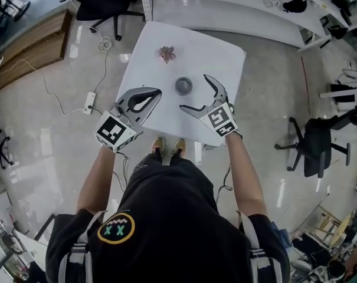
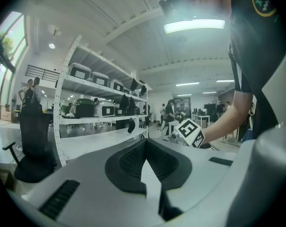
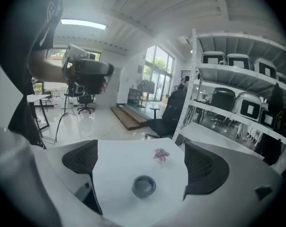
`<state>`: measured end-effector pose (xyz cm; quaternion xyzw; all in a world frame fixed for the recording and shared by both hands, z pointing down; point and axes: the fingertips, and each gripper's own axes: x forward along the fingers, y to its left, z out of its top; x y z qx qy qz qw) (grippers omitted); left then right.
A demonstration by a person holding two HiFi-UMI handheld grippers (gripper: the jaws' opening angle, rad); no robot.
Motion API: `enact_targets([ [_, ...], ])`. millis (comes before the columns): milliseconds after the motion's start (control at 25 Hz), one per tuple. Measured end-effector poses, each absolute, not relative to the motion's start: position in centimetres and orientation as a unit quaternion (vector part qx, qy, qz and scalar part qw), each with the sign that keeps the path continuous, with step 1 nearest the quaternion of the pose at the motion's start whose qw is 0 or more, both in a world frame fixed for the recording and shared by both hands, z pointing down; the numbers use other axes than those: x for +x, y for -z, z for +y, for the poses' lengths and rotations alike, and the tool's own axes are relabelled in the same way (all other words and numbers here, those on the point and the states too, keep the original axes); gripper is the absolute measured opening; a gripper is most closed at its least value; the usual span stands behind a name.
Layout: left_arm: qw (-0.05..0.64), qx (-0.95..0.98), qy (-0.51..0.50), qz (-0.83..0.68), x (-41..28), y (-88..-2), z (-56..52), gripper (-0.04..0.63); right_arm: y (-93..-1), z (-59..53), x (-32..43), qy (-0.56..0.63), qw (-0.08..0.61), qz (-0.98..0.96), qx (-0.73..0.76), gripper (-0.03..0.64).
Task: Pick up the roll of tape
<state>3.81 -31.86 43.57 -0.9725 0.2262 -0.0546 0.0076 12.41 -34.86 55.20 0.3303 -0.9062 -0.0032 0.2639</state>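
Note:
The grey roll of tape (image 1: 183, 86) lies flat near the middle of the white table (image 1: 219, 58). In the right gripper view the roll of tape (image 3: 143, 186) sits on the table just ahead of and between the dark pads (image 3: 81, 157). My right gripper (image 1: 195, 92) is open, just right of the roll and not touching it. My left gripper (image 1: 156, 92) hovers to the roll's left with its jaws shut and nothing in them. In the left gripper view the left gripper (image 2: 145, 145) shows its pads pressed together, pointing out at the room.
A small pink flower-like object (image 1: 167, 53) lies on the table beyond the roll. Office chairs (image 1: 317, 146) stand to the right and behind the table. A power strip (image 1: 89, 102) with cables lies on the floor at left, near a wooden platform (image 1: 30, 46). A white shelf unit (image 1: 225, 7) runs along the back.

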Motion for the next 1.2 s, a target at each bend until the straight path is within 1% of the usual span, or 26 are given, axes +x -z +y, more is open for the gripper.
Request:
enact_targets([
  [520,0.008,-0.972,0.054,0.229,4.4,-43.6,-32.1,0.015,-67.6,-37.9,11.4,-0.022,0.391,-0.888,0.241,0.574],
  [800,0.005,-0.973,0.055,0.226,4.9,-43.2,-32.4,0.015,-73.7,-38.6,10.8,-0.032,0.457,-0.869,0.188,0.529],
  [1000,-0.009,-0.969,0.054,0.241,4.8,-42.7,-32.9,0.015,-77.7,-38.5,11.3,-0.059,0.494,-0.851,0.169,0.515],
  [1200,-0.006,-0.97,0.054,0.236,5.1,-42.9,-33.1,0.015,-80.9,-37.8,11.2,-0.073,0.519,-0.84,0.139,0.509],
])
